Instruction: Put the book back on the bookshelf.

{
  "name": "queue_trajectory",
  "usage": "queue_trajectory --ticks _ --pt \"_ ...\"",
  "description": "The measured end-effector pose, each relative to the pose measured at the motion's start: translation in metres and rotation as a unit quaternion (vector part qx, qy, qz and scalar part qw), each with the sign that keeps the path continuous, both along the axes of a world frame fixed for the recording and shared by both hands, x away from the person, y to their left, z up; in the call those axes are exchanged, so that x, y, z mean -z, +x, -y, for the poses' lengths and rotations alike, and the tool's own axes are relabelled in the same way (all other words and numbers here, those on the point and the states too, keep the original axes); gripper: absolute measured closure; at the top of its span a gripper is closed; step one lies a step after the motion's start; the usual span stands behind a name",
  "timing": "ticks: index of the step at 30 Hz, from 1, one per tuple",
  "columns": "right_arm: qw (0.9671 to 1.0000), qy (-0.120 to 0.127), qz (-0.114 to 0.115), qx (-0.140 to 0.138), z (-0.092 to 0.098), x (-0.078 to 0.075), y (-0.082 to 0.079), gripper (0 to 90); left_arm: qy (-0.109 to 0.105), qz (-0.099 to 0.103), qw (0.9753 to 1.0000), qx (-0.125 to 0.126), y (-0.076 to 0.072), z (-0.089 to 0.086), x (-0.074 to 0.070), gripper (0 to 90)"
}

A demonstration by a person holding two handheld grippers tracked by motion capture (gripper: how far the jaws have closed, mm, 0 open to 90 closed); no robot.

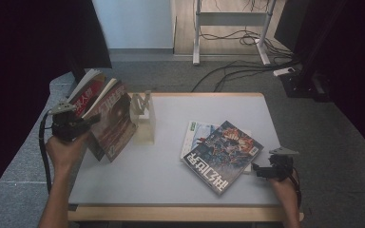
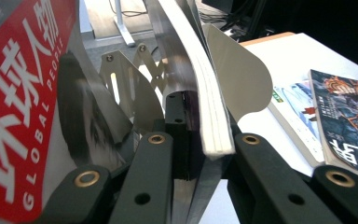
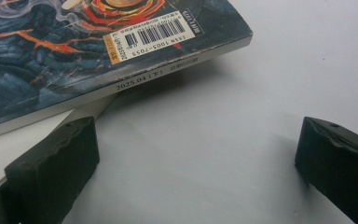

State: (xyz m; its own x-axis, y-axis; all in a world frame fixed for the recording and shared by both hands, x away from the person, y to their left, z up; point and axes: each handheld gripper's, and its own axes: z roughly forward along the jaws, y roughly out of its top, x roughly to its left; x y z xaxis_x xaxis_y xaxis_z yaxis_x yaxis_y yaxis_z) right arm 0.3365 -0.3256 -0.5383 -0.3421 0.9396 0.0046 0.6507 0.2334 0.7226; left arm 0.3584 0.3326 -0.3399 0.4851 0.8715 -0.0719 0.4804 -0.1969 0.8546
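The left gripper [image 1: 83, 124], black with a grey three-cornered top plate, is raised at the left of the high view, jaws clamped, hand [image 1: 65, 151] below. The right gripper [image 1: 257, 170], similar, sits low right, jaws spread wide.

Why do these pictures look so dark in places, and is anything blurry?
High view: dim room, black corners, the table palely lit. Left gripper view: the red magazine close up is soft, its pages catching glare. Right gripper view: sharp barcode, with a shadow under the dark magazine.
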Motion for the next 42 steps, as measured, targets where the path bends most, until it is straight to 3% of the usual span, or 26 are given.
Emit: queue_trajectory --ticks 16,20,24,29,36,42 --pt "1.0 0.0 0.0 0.0 0.0 0.0 0.0 0.0 0.002 -0.027 0.9996 -0.004 0.014 0.008 -0.019 77.8" --pt "1.0 0.0 0.0 0.0 0.0 0.0 0.0 0.0 0.012 -0.038 0.9991 -0.013 0.018 0.01 -0.023 82.5" --pt "1.0 0.0 0.0 0.0 0.0 0.0 0.0 0.0 0.01 -0.03 0.9993 -0.02 0.019 0.012 -0.025 84.2" --pt "1.0 0.0 0.0 0.0 0.0 0.0 0.0 0.0 -0.01 -0.019 0.9991 -0.038 0.025 0.012 -0.025 84.6" --pt "1.0 0.001 0.0 0.0 0.0 0.0 0.0 0.0 -0.015 0.0 0.9982 -0.059 0.031 0.016 -0.026 84.6" --pt "1.0 0.0 0.0 0.0 0.0 0.0 0.0 0.0 -0.017 0.003 0.997 -0.075 0.04 0.021 -0.023 84.5"
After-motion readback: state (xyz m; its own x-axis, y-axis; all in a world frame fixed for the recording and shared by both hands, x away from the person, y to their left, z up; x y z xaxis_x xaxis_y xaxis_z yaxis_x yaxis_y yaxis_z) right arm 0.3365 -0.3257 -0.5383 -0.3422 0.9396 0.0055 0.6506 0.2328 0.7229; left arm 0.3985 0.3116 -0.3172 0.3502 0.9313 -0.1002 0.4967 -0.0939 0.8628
